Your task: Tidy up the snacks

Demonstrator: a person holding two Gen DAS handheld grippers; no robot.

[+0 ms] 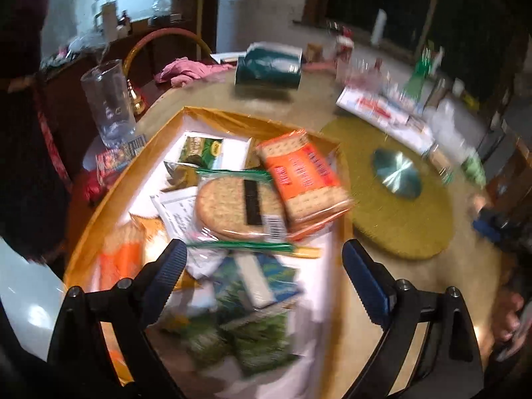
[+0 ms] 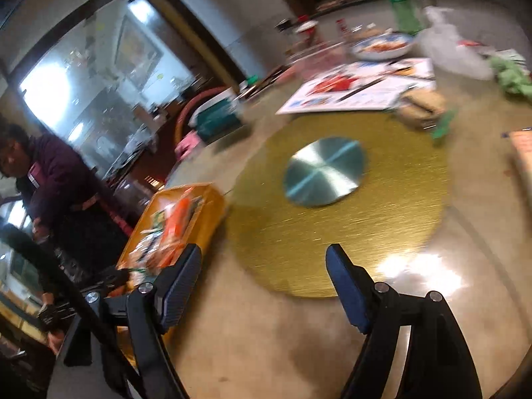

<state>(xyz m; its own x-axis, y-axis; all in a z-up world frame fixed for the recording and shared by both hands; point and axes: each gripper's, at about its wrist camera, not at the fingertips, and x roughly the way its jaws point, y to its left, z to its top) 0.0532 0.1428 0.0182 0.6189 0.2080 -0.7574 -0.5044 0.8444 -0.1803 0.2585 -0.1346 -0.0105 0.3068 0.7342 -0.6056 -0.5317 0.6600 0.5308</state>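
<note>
A: Start with the big things. Where do the snacks sit?

B: On the round table (image 2: 252,342), in the yellow box (image 1: 212,117) at its near left edge, beside the gold turntable (image 2: 392,219). The box holds a heap: an orange cracker pack (image 1: 304,179) lying on top, a clear bag of round biscuits (image 1: 232,206) under it, and green packets (image 1: 252,326) nearest the camera.

A: Which step is this?

B: I'd judge it a gap between picks. The left gripper (image 1: 264,262) hangs over the box with its jaws spread wide and nothing between them. The right gripper (image 2: 264,272) is over bare table at the turntable's edge, also wide apart and empty.

A: And the next move?

B: Probably fetching another loose snack. In the right wrist view a biscuit-like pack (image 2: 422,106) lies at the far rim of the turntable, though the blur is heavy and I can't be sure what it is. Reaching it means carrying the right gripper across the turntable and closing across the pack's narrow side.

A: How does the cracker pack lie?

B: Flat, slightly tipped on the biscuits, its long axis running from the box's far side down toward its near right edge.
</note>
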